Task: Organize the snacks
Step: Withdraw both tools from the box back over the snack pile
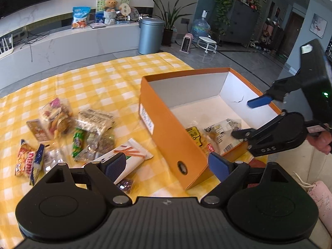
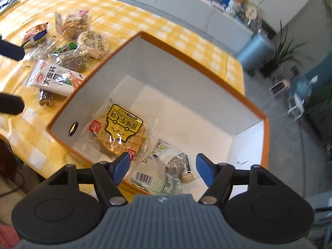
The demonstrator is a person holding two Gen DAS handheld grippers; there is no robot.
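Right gripper (image 2: 161, 169) jaws apart, empty, hovering over the near end of the orange box (image 2: 207, 61). 2 snacks lie in the box: waffle pack (image 2: 121, 131) ahead-left of its fingers, white pack (image 2: 161, 173) right below them. Left gripper (image 1: 168, 166) also spread, empty, box (image 1: 172, 137) just ahead-right, snack pile (image 1: 68, 130) ahead-left on checked cloth (image 1: 93, 78).
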